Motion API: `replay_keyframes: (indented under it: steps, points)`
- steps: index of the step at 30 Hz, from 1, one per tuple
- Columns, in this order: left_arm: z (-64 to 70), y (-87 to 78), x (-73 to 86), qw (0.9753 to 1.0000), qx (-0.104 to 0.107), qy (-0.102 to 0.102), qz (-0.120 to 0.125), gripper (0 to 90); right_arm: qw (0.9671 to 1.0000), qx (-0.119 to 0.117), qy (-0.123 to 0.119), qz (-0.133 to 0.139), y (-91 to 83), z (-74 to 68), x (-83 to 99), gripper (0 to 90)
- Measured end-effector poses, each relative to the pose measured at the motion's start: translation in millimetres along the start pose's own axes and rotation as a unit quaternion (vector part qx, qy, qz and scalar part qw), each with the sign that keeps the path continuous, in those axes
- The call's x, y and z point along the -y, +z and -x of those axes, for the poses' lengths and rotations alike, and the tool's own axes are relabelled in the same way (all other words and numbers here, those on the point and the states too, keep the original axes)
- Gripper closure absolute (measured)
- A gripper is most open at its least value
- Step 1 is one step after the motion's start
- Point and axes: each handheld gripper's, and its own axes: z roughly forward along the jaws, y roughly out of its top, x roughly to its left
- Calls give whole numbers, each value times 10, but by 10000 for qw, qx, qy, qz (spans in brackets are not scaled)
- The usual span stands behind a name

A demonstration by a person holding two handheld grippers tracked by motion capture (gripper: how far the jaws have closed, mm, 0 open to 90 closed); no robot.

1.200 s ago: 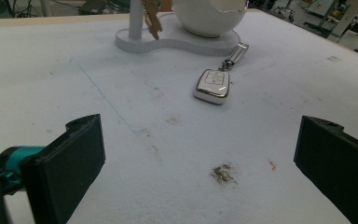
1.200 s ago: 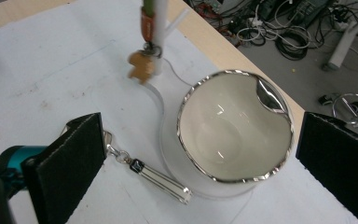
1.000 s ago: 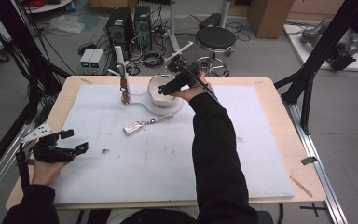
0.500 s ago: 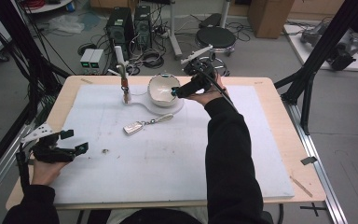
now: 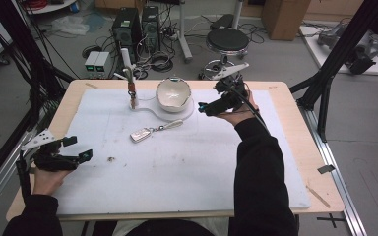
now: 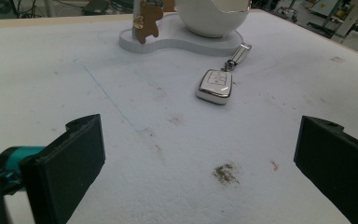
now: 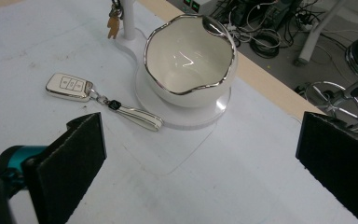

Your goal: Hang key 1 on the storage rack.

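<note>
A white car key fob (image 5: 141,133) (image 6: 216,85) (image 7: 69,87) with a strap lies on the white mat in front of a white bowl (image 5: 173,94) (image 7: 189,60) with a silver rim. The bowl sits on a white base (image 5: 150,111) (image 6: 177,41) that carries a post (image 5: 126,61) hung with a small brown key charm (image 5: 133,92) (image 7: 113,24). My right gripper (image 5: 207,107) hovers open to the right of the bowl, jaws wide apart and holding nothing. Near the table's left front, my left gripper (image 5: 78,149) rests open and holds nothing, well short of the fob.
A small dark smudge (image 5: 111,159) (image 6: 225,171) marks the mat near the left gripper. The wooden table edge (image 5: 295,128) borders the mat. A stool (image 5: 228,40), computer cases (image 5: 137,23) and cables stand on the floor beyond the far edge.
My right gripper has drawn back from over the bowl and moved right, now beside it. The left gripper has stayed put.
</note>
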Motion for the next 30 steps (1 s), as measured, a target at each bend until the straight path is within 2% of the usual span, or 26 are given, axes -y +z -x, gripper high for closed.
replay_keyframes:
  steps: [10,18,22,29,30]
  points:
    - [16,11,-1,10000,21,4,-19,23,9996,80,232,110,-228,97,404,7]
    - [25,3,-4,10000,10,-2,-16,23,9989,100,445,106,-268,148,691,7]
    - [29,7,-5,10000,17,16,-33,23,9989,93,462,81,-271,149,814,6]
    - [27,4,-4,10000,16,10,-34,23,9984,18,531,206,-288,126,1014,6]
    - [25,5,-3,10000,16,13,-36,23,9983,35,560,170,-291,121,1084,6]
